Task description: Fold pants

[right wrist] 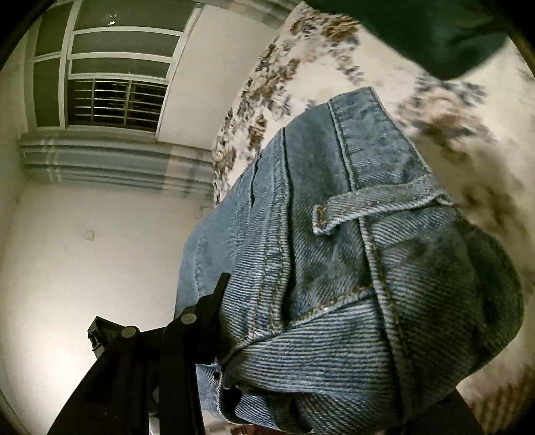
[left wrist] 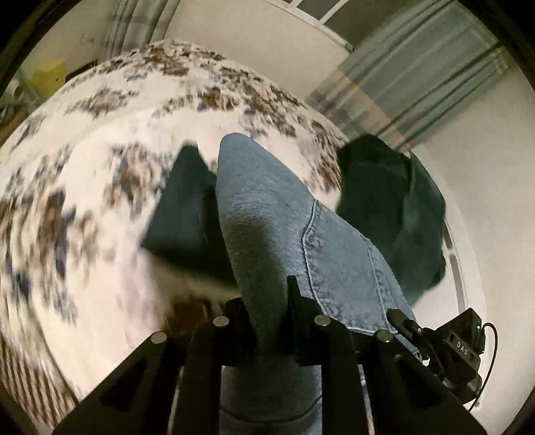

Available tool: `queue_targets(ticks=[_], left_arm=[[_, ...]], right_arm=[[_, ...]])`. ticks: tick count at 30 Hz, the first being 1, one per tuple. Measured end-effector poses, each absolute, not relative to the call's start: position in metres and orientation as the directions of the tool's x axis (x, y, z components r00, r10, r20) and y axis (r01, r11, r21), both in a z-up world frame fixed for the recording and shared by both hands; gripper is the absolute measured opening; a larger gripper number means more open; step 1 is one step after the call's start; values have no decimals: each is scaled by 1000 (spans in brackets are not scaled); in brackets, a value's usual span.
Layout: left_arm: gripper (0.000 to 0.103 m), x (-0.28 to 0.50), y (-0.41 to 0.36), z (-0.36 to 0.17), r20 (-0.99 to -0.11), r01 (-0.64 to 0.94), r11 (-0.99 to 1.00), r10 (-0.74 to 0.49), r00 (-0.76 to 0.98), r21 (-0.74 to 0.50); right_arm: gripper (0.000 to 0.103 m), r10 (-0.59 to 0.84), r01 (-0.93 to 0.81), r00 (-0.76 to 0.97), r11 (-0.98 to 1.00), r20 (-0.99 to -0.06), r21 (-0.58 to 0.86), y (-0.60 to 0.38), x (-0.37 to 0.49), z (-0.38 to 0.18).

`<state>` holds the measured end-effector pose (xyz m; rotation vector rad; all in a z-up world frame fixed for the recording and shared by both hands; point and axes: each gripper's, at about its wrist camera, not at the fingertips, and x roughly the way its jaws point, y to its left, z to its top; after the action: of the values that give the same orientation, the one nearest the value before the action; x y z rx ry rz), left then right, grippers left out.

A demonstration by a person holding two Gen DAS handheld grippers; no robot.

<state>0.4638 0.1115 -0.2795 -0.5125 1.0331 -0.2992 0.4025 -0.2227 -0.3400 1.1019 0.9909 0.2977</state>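
A pair of light blue jeans [left wrist: 284,217] hangs lifted above a floral bedspread [left wrist: 100,150]. My left gripper [left wrist: 267,301] is shut on a fold of the jeans, and the denim runs up and away between its fingers. In the right wrist view the waistband with a belt loop [right wrist: 367,207] fills the frame. My right gripper [right wrist: 240,321] is shut on the jeans [right wrist: 334,267] near the waistband. Only its left finger [right wrist: 214,301] shows; the denim hides the other.
Dark green clothes [left wrist: 394,207] lie on the bedspread to the right, with another dark piece [left wrist: 187,207] left of the jeans. A dark green garment [right wrist: 418,30] shows at the top of the right wrist view. White walls, a curtain [left wrist: 418,83] and a barred window [right wrist: 113,100] surround the bed.
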Motion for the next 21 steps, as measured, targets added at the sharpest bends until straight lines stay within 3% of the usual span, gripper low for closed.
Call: queue_targets(ticks=[6, 9, 12, 16, 21], left_arm=[[15, 579, 143, -349, -769, 25, 869, -451, 453, -495], [16, 610, 140, -408, -828, 28, 901, -410, 383, -433], [22, 612, 140, -446, -854, 53, 924, -371, 365, -379], [24, 615, 157, -449, -840, 2, 901, -406, 360, -434], [28, 609, 145, -430, -886, 21, 943, -320, 336, -333]], right_arm=[[43, 622, 244, 587, 474, -518, 846, -182, 520, -411], [44, 597, 301, 544, 516, -589, 802, -172, 545, -472], [52, 593, 326, 491, 554, -638, 766, -168, 548, -502], [63, 607, 312, 448, 583, -657, 750, -174, 542, -494], [70, 481, 296, 383, 745, -788, 598, -177, 527, -465]])
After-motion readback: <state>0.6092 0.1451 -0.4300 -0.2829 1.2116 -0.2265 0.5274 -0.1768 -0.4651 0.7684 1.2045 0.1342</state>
